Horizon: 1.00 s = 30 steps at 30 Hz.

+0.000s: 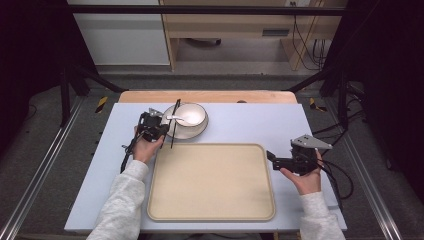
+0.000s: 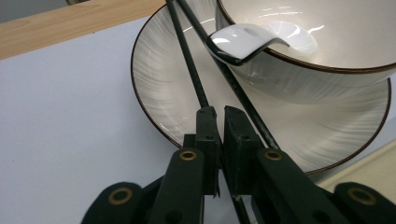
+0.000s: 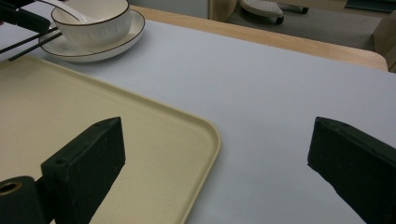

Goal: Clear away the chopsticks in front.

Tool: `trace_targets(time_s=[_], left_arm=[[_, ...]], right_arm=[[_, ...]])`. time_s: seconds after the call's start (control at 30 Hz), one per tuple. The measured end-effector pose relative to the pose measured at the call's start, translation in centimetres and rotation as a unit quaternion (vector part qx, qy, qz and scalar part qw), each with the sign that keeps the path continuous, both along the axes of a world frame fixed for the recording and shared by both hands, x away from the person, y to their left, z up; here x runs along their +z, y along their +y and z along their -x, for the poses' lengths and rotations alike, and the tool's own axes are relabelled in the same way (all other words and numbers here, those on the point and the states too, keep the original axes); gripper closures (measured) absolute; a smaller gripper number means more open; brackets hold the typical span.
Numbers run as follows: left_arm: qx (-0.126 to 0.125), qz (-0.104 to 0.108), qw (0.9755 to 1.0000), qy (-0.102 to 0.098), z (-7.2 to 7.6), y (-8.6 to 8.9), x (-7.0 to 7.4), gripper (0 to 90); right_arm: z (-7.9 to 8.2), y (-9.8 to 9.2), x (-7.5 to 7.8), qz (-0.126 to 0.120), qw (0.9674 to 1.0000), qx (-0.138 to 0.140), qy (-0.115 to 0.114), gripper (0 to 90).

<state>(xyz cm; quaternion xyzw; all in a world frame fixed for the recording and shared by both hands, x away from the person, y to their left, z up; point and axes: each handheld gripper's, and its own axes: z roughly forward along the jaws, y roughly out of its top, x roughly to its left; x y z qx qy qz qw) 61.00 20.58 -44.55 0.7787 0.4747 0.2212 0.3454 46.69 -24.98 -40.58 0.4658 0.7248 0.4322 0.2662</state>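
Observation:
A white bowl (image 1: 190, 114) with a dark rim stands on a matching plate (image 1: 188, 133) at the back left of the table, and a white spoon (image 2: 243, 43) rests on the bowl's rim. Two black chopsticks (image 1: 175, 124) lie across the plate's left side. My left gripper (image 2: 220, 116) is shut on the chopsticks (image 2: 190, 60) near their lower ends, just over the plate's (image 2: 159, 79) near rim. My right gripper (image 1: 271, 158) hovers at the right edge of the beige tray (image 1: 210, 182), with its jaws wide apart and nothing between them (image 3: 215, 158).
The tray (image 3: 93, 121) takes up the table's front middle, on a pale blue-grey mat (image 1: 250, 122). A wooden table edge (image 1: 210, 96) runs behind the mat. Black cables (image 1: 340, 175) trail off to the right of my right hand.

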Motion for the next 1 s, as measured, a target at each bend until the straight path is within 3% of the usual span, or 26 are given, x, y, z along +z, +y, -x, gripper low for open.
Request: trace_targets(time_s=[0.13,0.27,0.5,0.8,1.0], left_arm=[[0.004,0.002,1.0,-0.008,-0.2,0.0,0.1,78.6],[0.005,-0.015,0.9999,-0.002,-1.2,-0.3,0.4,75.3],[0.005,-0.029,0.9995,0.007,-2.1,-0.9,-0.1,77.2],[0.021,-0.039,0.999,-0.001,-2.4,-1.5,-0.4,85.3],[0.028,-0.043,0.9987,-0.006,-2.3,-1.6,-0.4,85.8]], right_arm=[[0.0,0.0,0.0,-0.001,1.0,-0.001,0.0,4.5],[0.0,0.0,0.0,-0.001,1.0,0.0,0.0,4.6],[0.0,0.0,0.0,0.0,1.0,0.0,0.001,4.6],[0.0,-0.1,0.0,0.0,1.0,0.001,0.0,4.8],[0.1,-0.1,0.1,-0.001,1.0,0.001,0.001,4.8]])
